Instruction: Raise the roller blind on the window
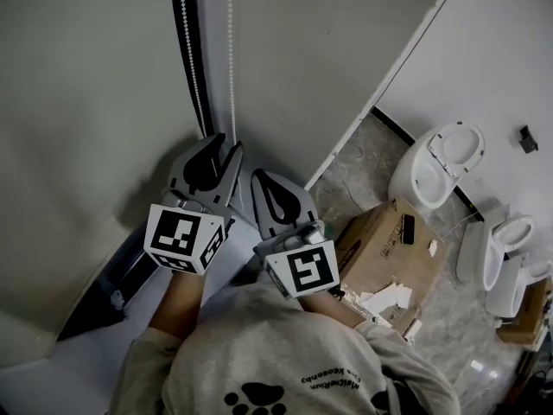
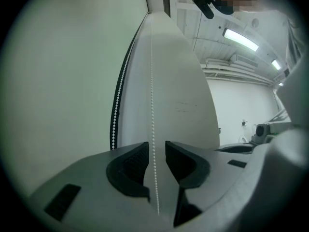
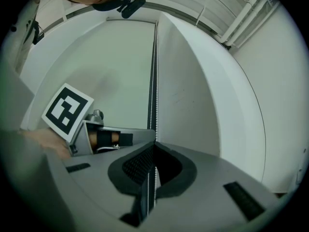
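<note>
— Between the jaws of your left tongs [image 2: 155,149], what is that?

— One strand of the bead chain [image 2: 152,81]. My jaws there stand apart, a pad on either side of it, neither pressing.

— And the right tongs [image 3: 154,148]?

— Clamped on the chain. The jaws meet at the tip and the beads run down between the pads. From my head camera the two tongs sit side by side close to the wall, their marker cubes toward me.

— Where is the blind?

— The roller blind [image 1: 86,102] hangs on my left, pale fabric covering the window down toward the sill [image 1: 52,353]. The chain's strands hang along its right edge, one of them against a dark strip [image 1: 192,59].

— Any containers about?

— On the stone-patterned floor [image 1: 354,167], right of my tongs, stands a cardboard box [image 1: 380,245]. A small dark object [image 1: 408,228] lies on its top. White scraps [image 1: 384,301] lie at its near edge; whether inside it or on a flap I cannot tell.

— Anything else that holds things?

— Beyond the box a white toilet [image 1: 436,167], its bowl facing up. A second toilet [image 1: 510,236] stands farther right. At the picture's edge is another brown box [image 1: 529,314], with a white fixture [image 1: 505,288] against it; in it or beside it, I cannot tell.
</note>
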`<state>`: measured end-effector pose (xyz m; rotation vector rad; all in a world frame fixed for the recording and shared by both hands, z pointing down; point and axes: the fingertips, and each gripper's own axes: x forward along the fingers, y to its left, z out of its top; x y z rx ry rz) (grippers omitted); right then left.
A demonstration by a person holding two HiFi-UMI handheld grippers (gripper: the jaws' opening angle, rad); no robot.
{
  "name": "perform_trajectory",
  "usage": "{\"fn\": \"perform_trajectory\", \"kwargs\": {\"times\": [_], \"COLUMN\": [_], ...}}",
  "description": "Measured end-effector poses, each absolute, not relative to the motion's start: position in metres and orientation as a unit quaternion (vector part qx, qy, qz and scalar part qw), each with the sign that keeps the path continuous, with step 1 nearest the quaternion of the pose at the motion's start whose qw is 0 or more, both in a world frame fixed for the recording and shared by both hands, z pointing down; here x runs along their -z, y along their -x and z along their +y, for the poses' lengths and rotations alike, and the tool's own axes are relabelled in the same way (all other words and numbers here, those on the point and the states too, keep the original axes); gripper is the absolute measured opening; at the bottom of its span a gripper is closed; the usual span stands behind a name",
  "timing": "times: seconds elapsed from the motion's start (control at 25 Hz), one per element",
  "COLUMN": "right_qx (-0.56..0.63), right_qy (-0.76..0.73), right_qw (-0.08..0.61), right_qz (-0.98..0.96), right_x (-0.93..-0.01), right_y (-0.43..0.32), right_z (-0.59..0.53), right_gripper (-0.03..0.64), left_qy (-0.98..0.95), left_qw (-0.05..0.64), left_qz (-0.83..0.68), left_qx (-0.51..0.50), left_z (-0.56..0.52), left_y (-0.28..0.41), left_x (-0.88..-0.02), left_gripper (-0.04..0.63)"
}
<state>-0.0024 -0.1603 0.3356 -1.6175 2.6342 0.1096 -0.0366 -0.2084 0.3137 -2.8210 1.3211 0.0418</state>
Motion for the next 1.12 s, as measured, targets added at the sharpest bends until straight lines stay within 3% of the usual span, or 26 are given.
{"fn": "perform_trajectory", "kwargs": {"times": [0.36,0.64,1.12], "right_qx": [-0.030,-0.038,-0.034], "right_qy": [0.516,0.513,0.493], "right_qw": [0.030,0.035,0.025], "right_qz": [0.855,0.857,0.869], "right_x": [-0.330,-0.328,-0.332], "right_y": [0.003,0.001,0.001], "right_z": [-0.166,-0.164,-0.163], "right_gripper": [0.009,0.009,0.009], "left_qy": [0.912,0.921,0.919], "left_qw": [0.012,-0.001,0.001], "left_qz": [0.410,0.390,0.394], "left_qx": [0.000,-0.008,0.007], "left_z": [-0.227,-0.227,-0.208], "left_y": [0.026,0.023,0.037], "left_x": [-0.309,-0.308,-0.325], "left_gripper": [0.101,0.012,0.008]}}
